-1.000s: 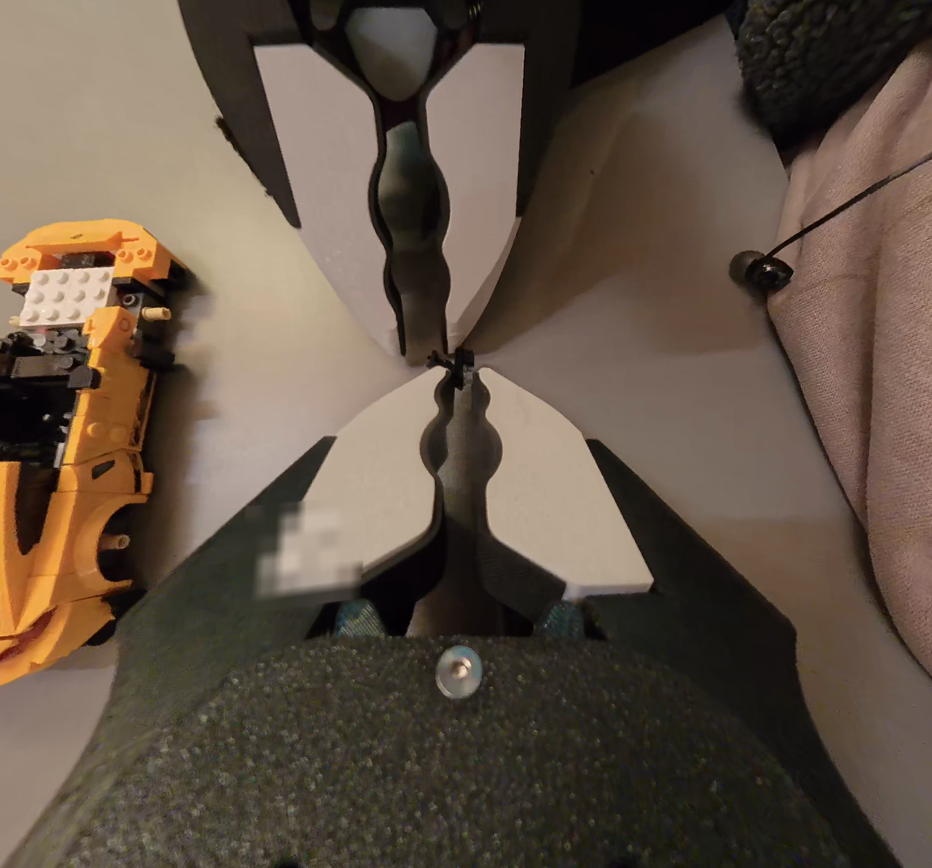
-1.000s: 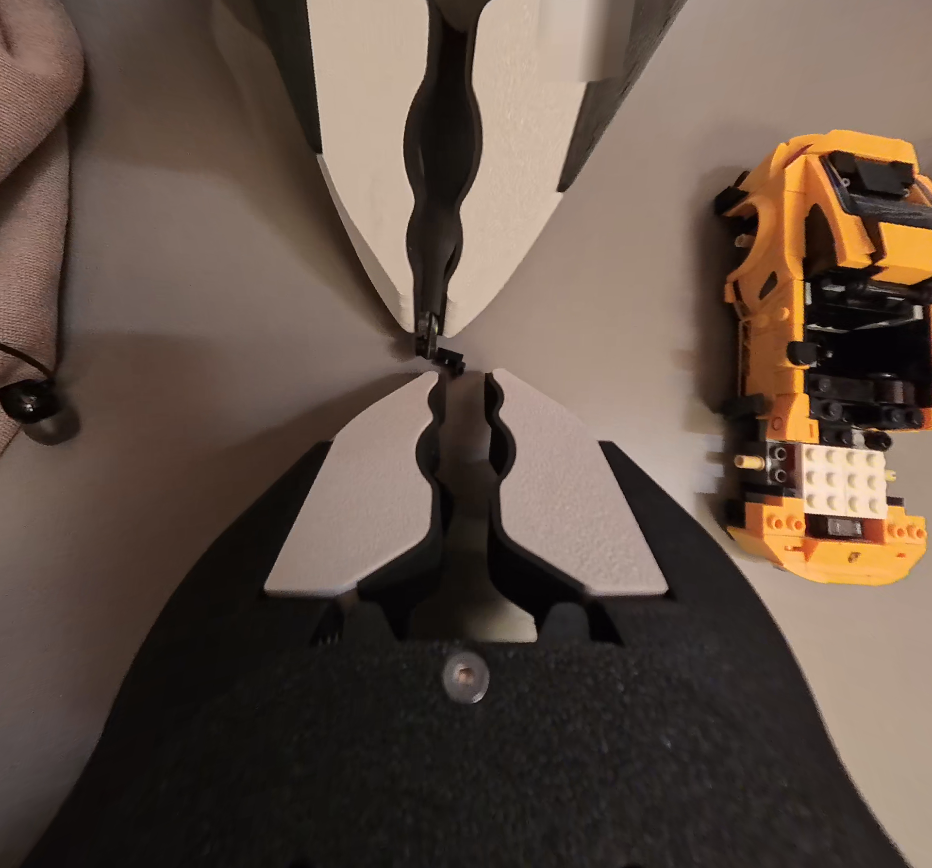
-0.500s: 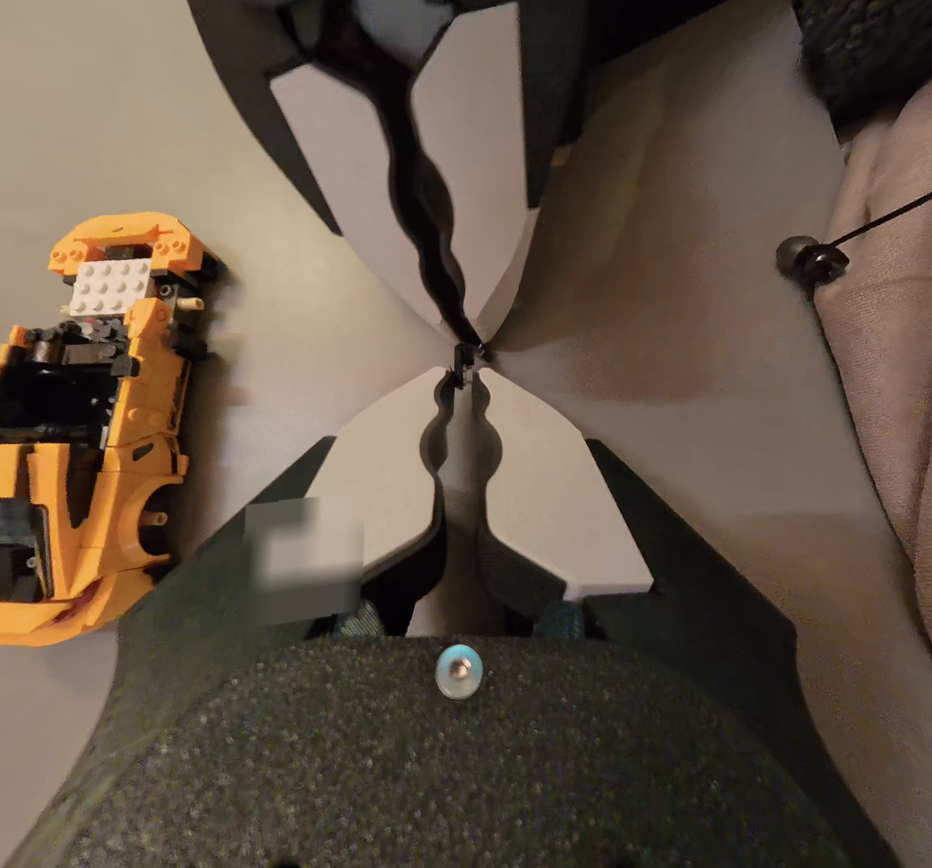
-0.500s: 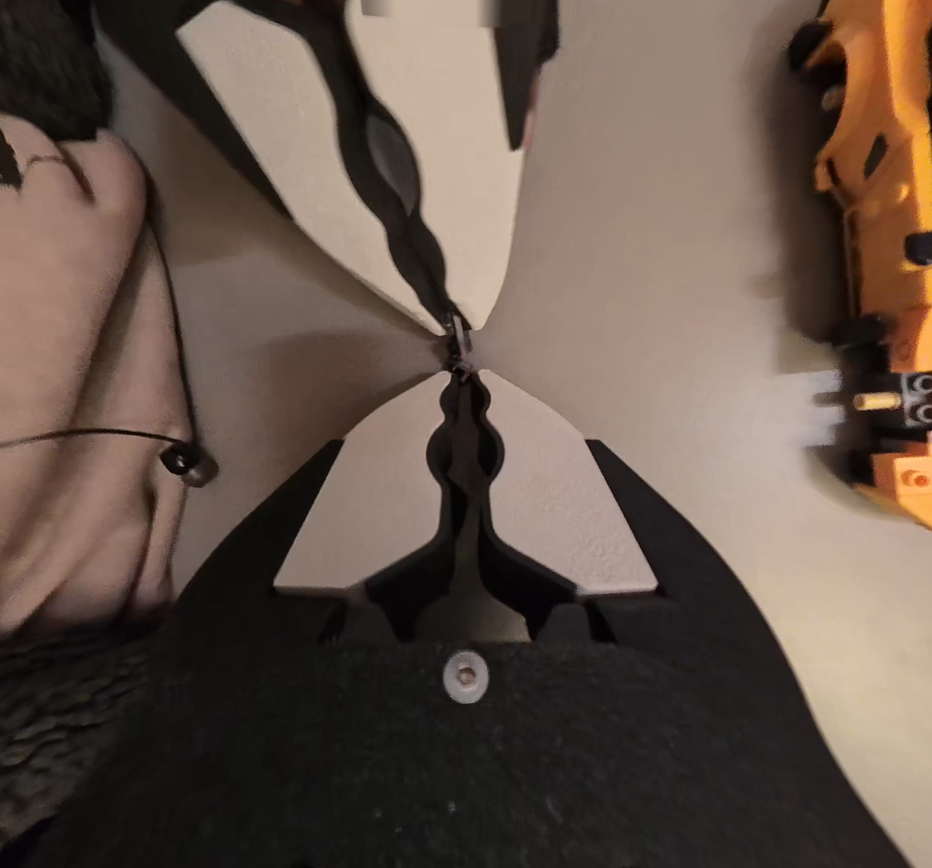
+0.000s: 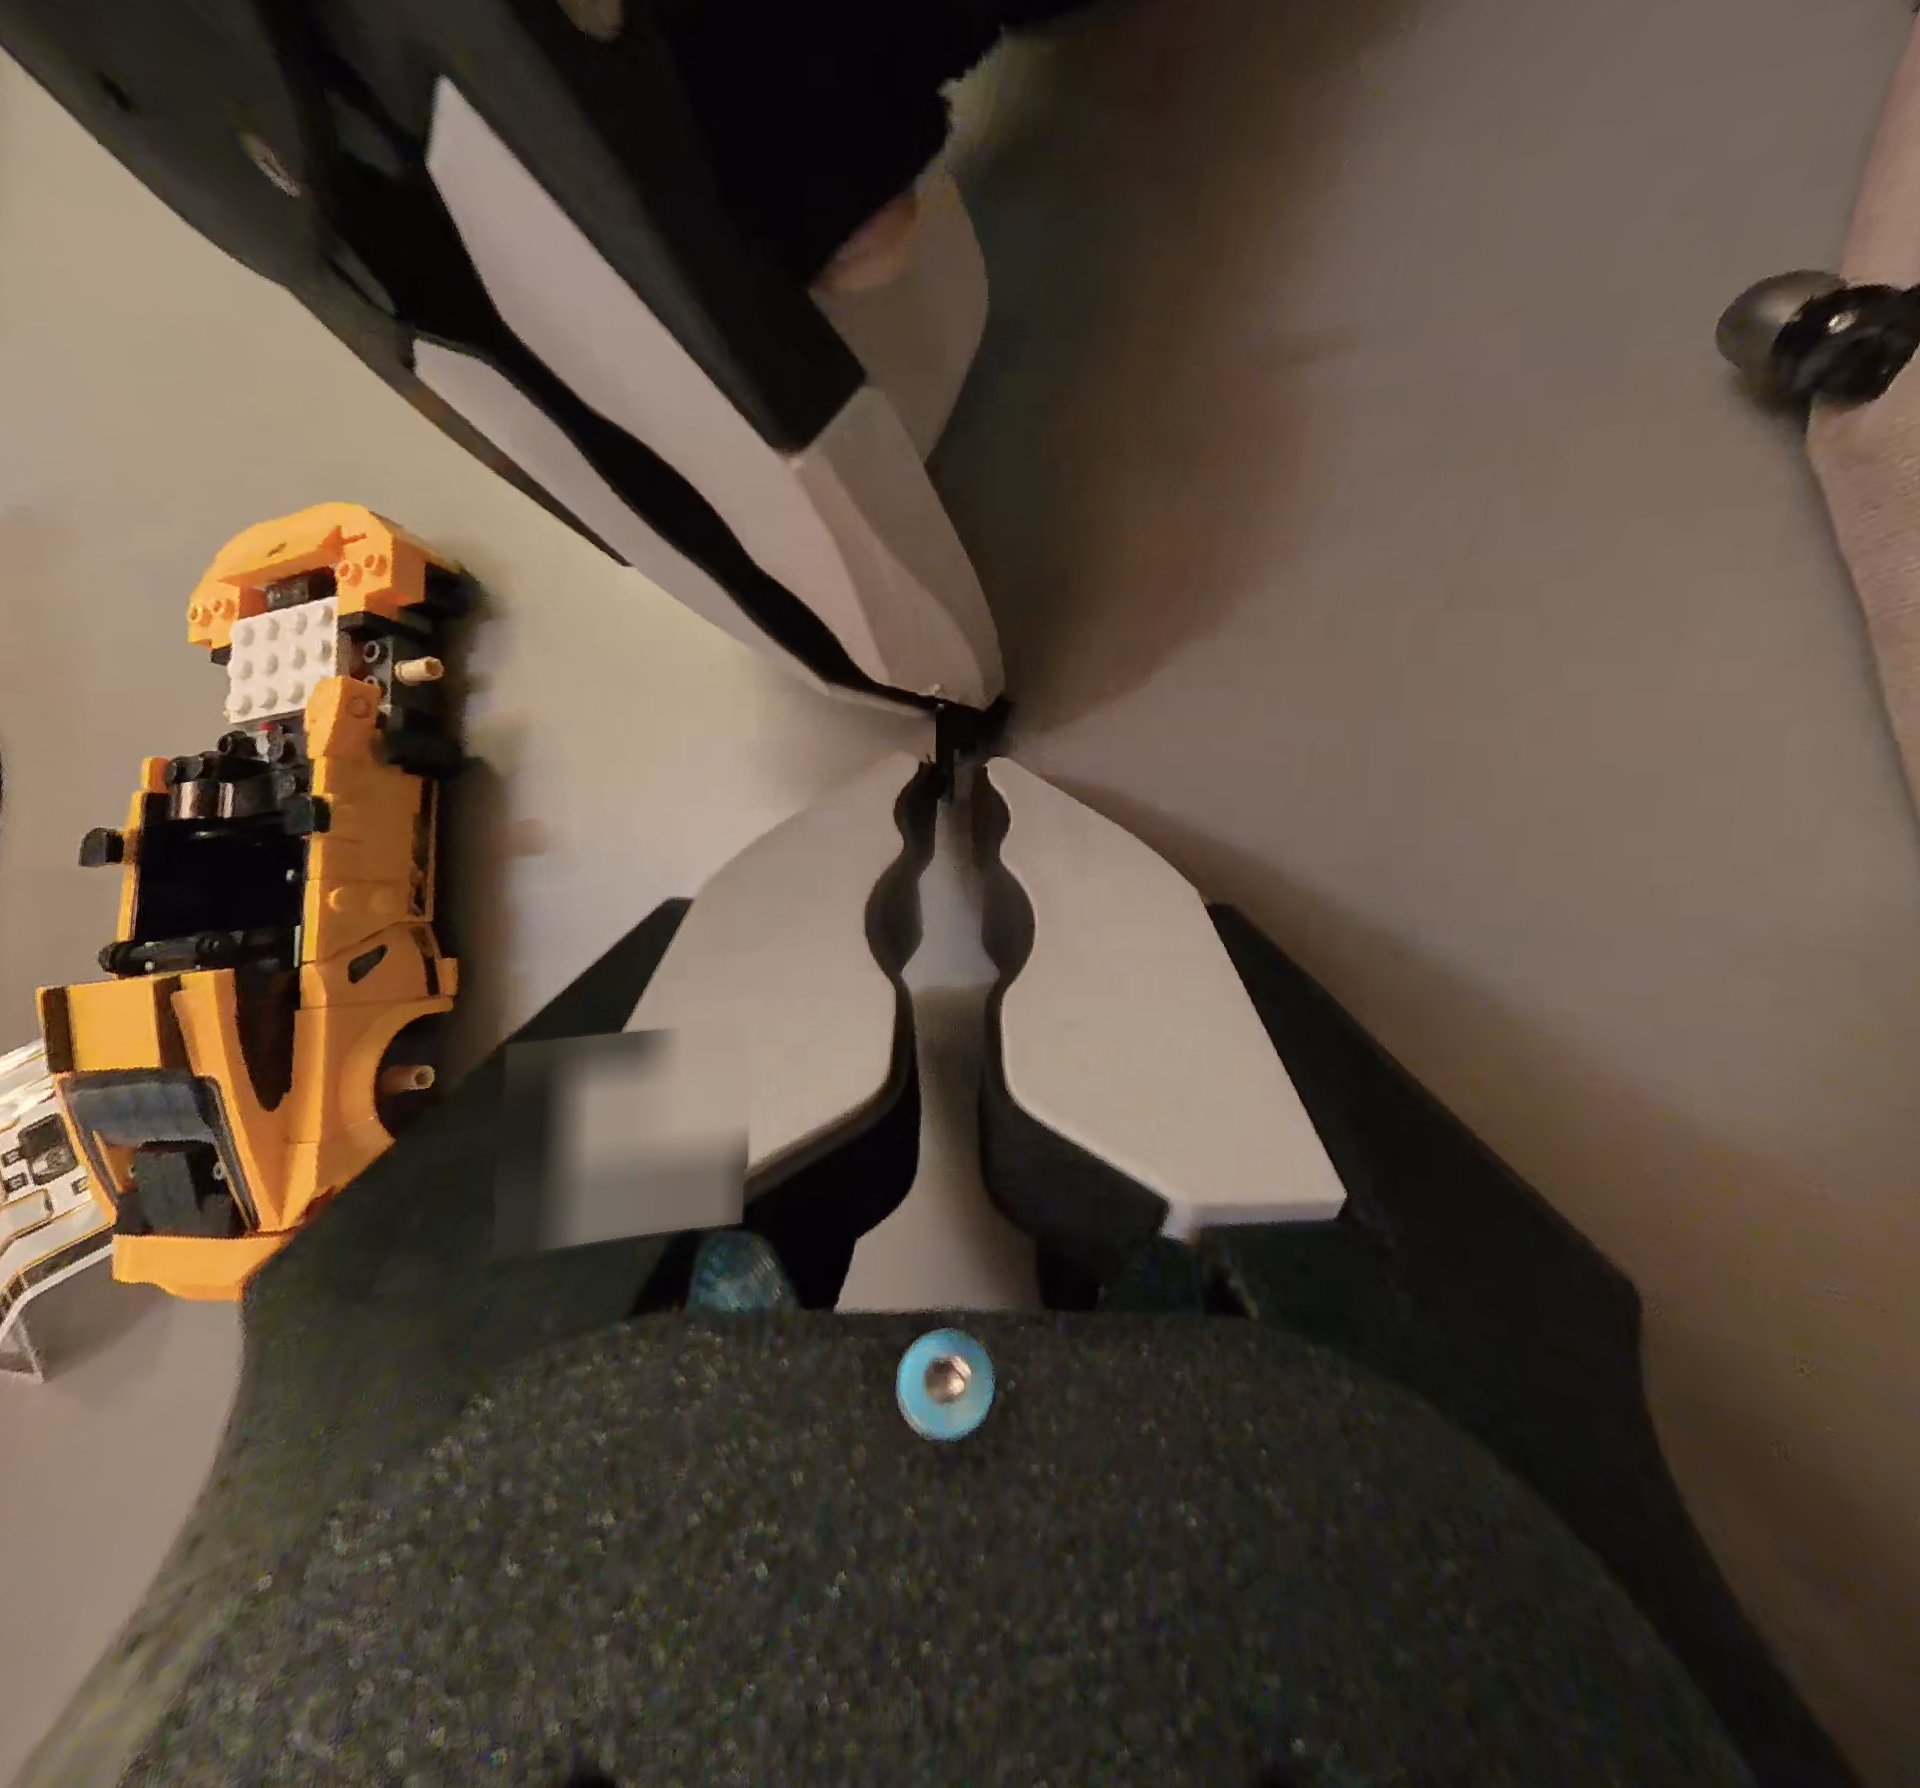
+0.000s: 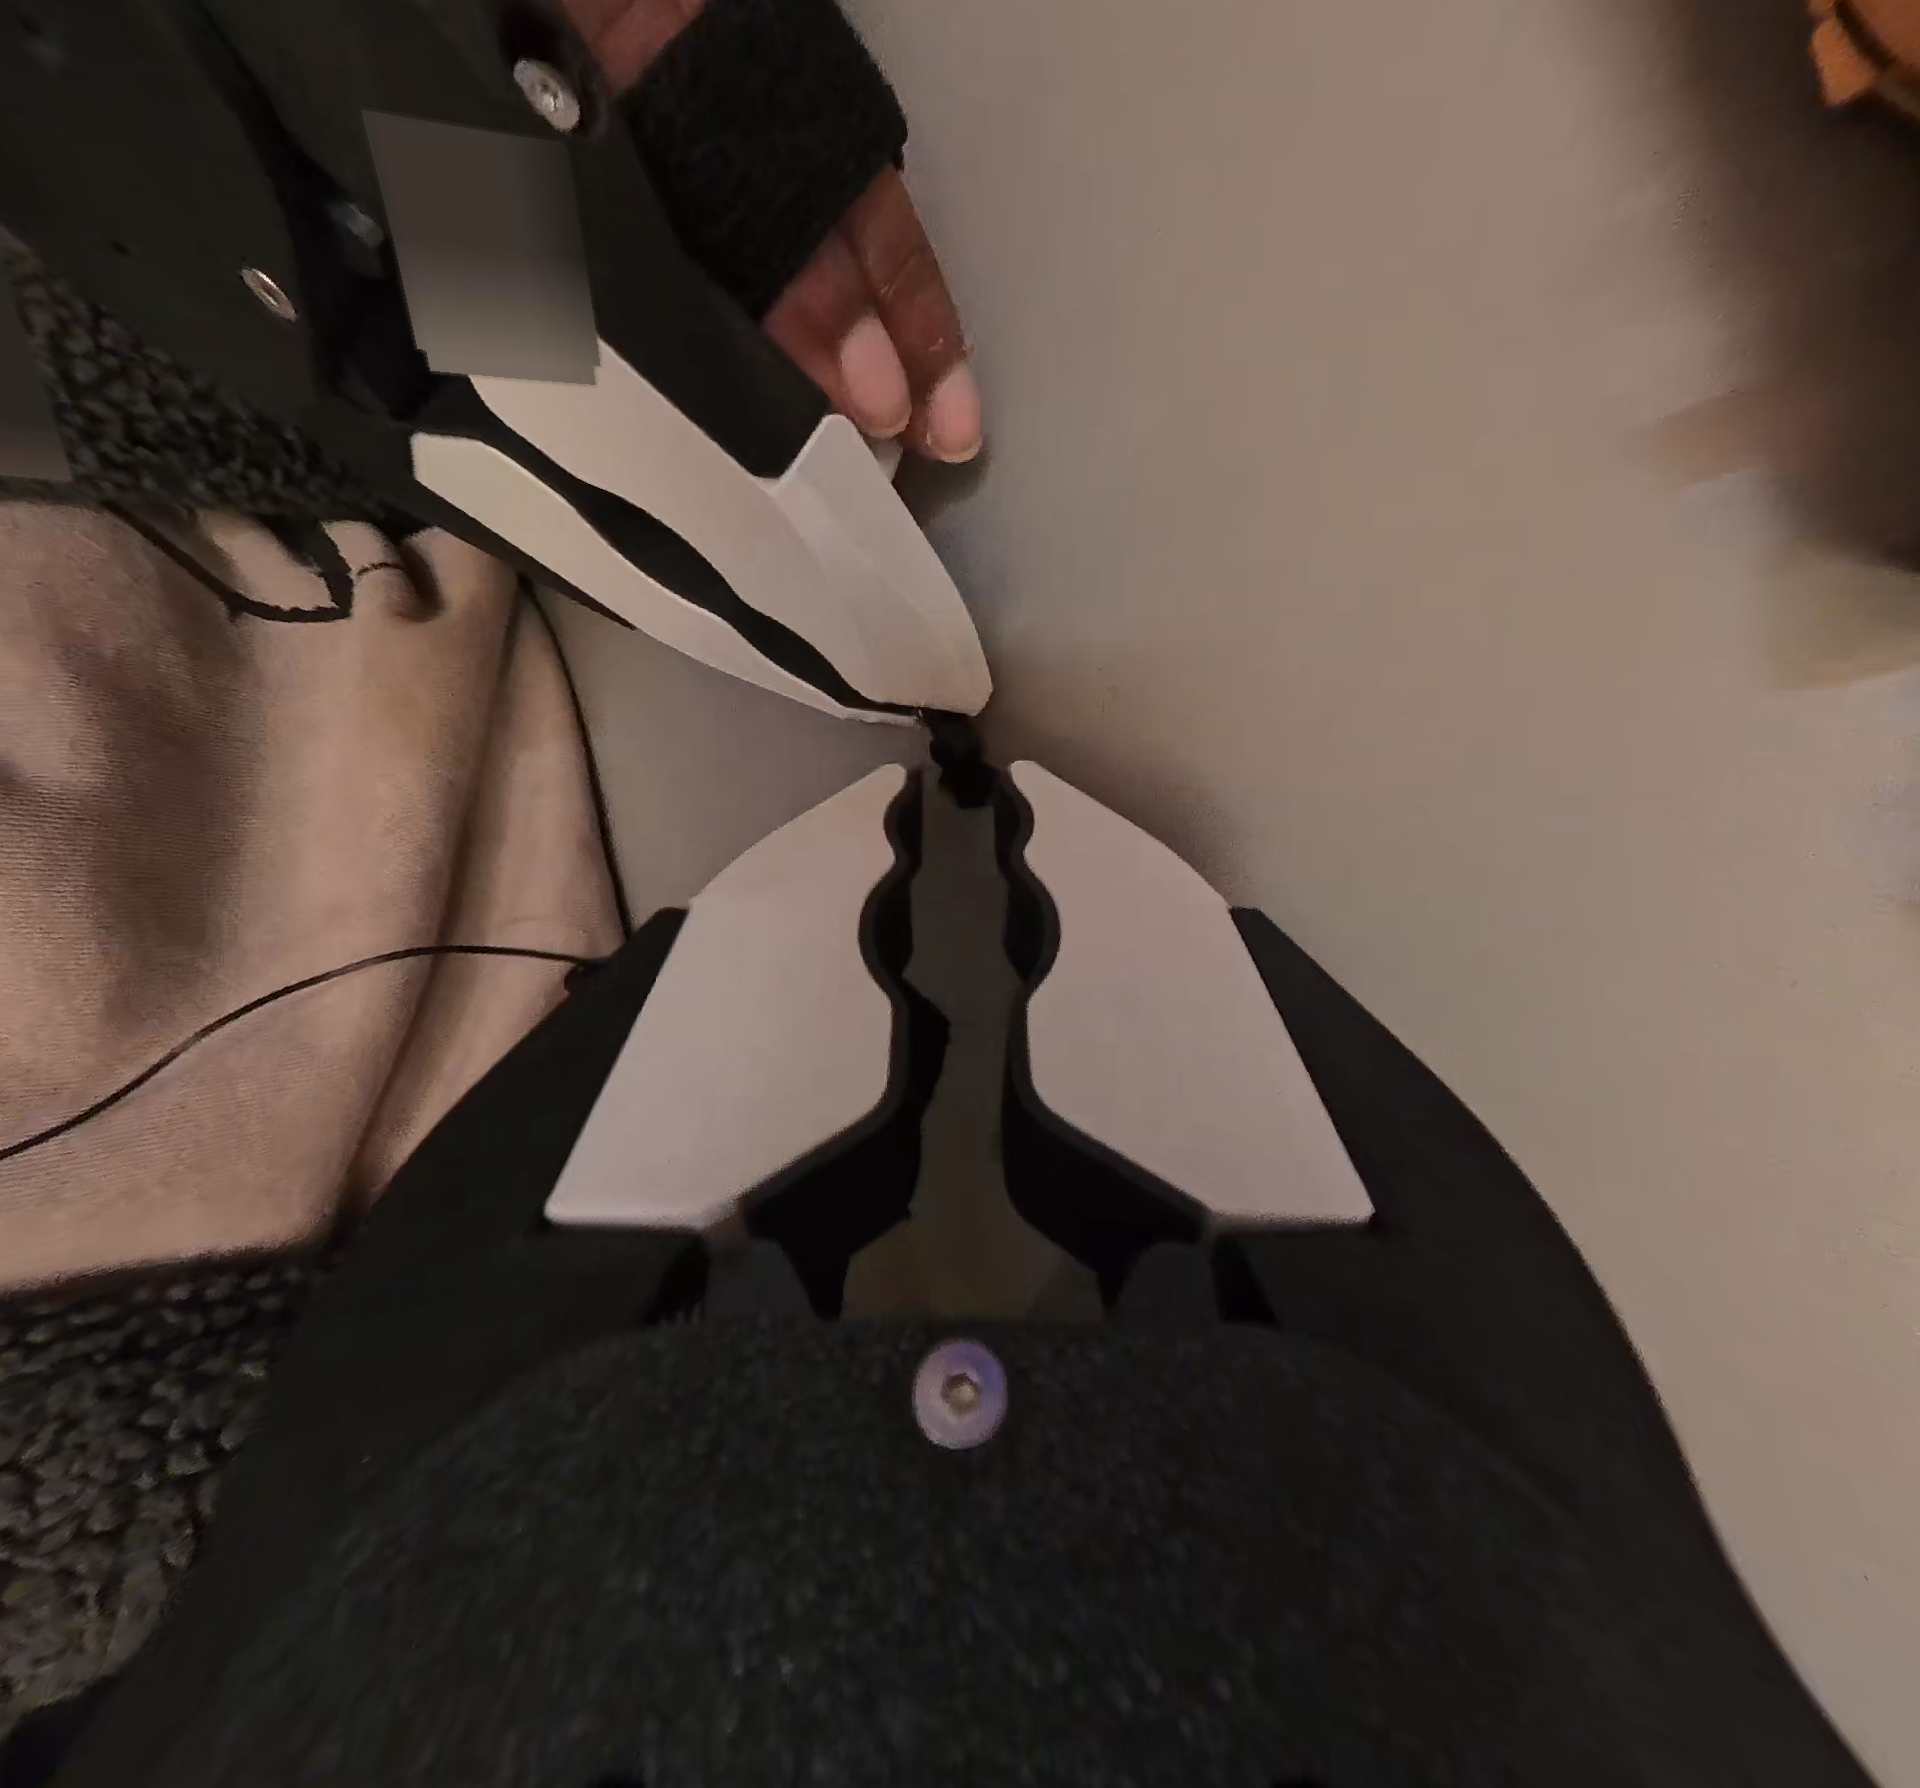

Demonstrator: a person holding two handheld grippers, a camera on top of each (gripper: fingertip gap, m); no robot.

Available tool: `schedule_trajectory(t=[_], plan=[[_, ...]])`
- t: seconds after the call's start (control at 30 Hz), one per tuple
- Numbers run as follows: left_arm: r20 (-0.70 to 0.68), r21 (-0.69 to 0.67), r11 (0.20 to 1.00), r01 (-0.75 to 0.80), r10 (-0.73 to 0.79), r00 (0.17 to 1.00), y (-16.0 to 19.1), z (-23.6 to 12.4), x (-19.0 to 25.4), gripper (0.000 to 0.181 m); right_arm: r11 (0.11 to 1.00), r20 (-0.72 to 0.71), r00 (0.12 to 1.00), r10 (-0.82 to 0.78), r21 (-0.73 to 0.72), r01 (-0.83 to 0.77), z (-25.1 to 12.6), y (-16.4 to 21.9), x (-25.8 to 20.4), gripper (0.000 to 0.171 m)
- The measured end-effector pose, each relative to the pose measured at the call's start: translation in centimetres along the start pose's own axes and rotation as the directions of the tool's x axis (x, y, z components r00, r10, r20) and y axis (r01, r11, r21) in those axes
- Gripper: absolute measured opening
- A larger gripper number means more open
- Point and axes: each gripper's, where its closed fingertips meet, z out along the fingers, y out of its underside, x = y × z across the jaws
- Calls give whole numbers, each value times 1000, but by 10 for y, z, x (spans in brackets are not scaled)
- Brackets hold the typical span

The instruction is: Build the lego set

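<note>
Beige tabletop point(image 5: 1455, 595). Orange Lego car point(image 5: 270, 907), part-built, lies at left, well apart. Left gripper point(image 5: 951, 782) and right gripper point(image 6: 961, 788) meet tip to tip, each pinched closed on a tiny black Lego piece point(image 5: 961, 736), apparently mating two small elements.

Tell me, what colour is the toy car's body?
Orange, with black parts, on the toy car; clearest in the left wrist view.
</note>
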Motion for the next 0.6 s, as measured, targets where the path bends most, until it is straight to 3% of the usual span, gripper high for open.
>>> schedule_trajectory(t=[0.13,0.23,0.4,0.5,0.6], plan=[[1,-2,1000,4,-4,1000,1,0,-1,6,998,-2,1000,-25,59,25,-6,-3,3,18],[-11,0,999,32,-32,999,3,-1,-2,6,964,-82,967,-241,95,248,-12,-2,4,15],[-53,22,996,83,-82,995,4,-4,-2,6,684,-271,673,-688,68,727,-16,-3,1,14],[-74,45,993,110,-107,992,2,-7,-3,6,550,-286,524,-802,-11,835,-13,-4,2,15],[-89,70,988,137,-131,987,0,-10,-3,6,507,-217,489,-845,-37,861,-9,-3,3,15]])
